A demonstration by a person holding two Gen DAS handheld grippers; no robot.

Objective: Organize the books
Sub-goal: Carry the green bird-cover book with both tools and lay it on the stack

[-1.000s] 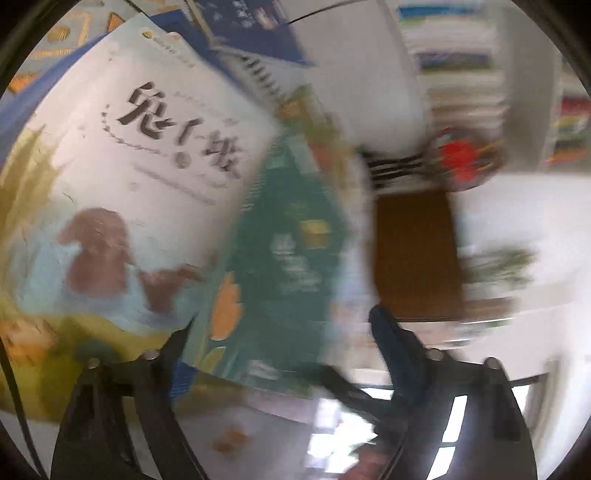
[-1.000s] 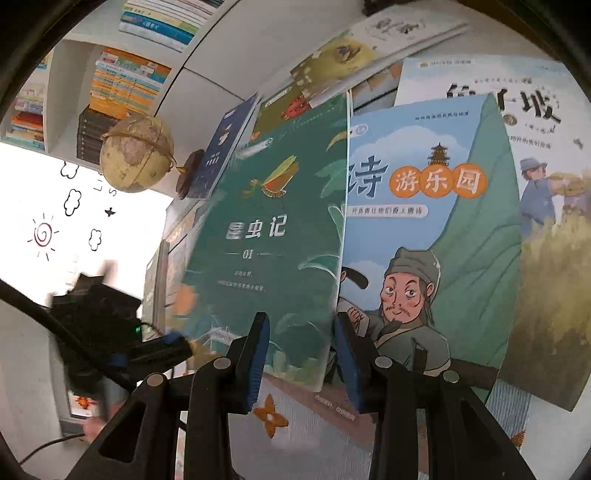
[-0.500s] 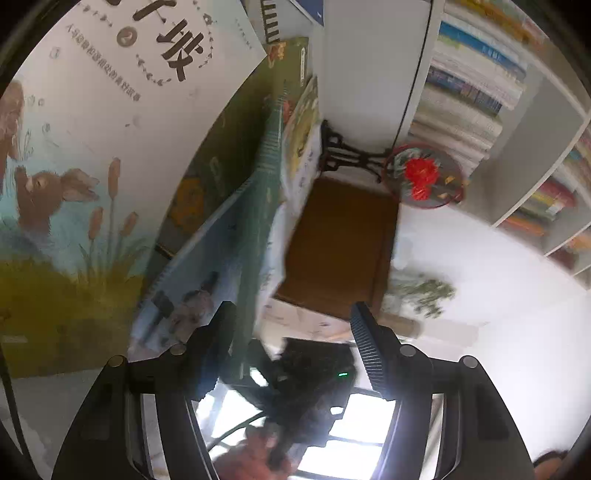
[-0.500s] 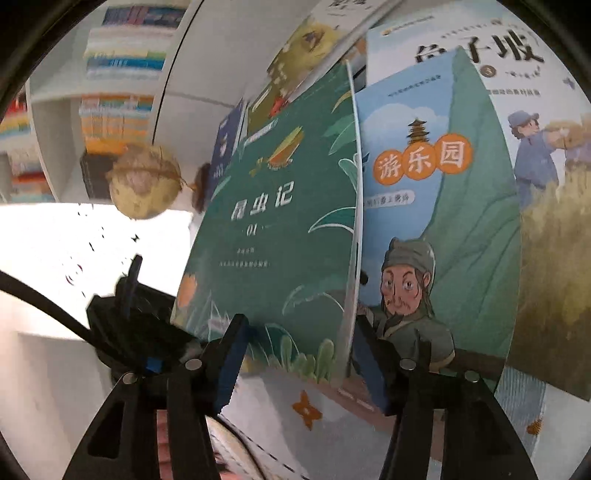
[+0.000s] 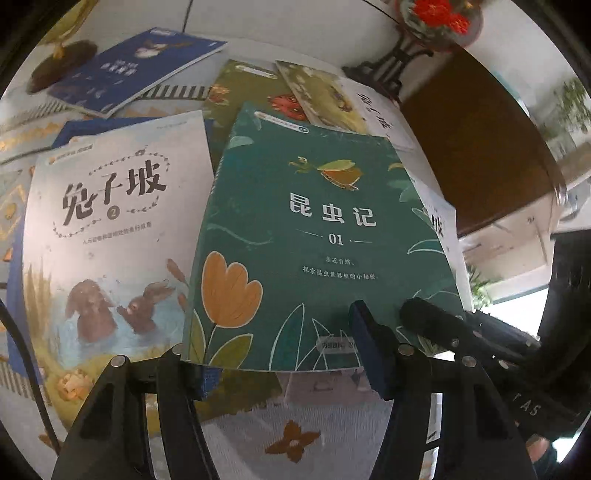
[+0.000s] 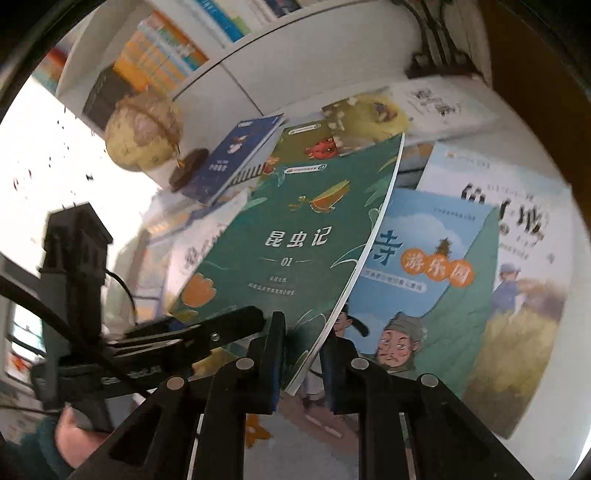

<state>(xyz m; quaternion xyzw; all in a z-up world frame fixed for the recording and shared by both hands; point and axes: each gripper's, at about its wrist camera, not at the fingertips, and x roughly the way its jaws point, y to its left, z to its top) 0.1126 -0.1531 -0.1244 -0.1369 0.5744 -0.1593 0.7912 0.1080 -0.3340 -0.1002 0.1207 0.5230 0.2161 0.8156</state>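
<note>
**Green insect book lifted by one corner over a counter strewn with picture books**

A patterned cloth covers the counter, backed by a white wall and shelves of books. In the right wrist view a yellowed globe stands at 10 o'clock, with a dark blue book leaning just beside its base. In the left wrist view a red flower ornament on a dark stand sits at 1 o'clock, above a brown board.

The green book titled 昆虫记 01 fills the centre of both views, tilted up off the books beneath it. The right gripper has its jaws closed tight on the book's lower right corner. The left gripper has its jaws part open: the book's bottom edge lies between them, the blue right pad on the cover, while the left pad's contact cannot be told.

At 9 o'clock from the green book in the left wrist view lies the white rabbit book, 兔子坡 2, flat on the counter. At 3 o'clock in the right wrist view lies a blue poetry book overlapping another pale book.
</note>
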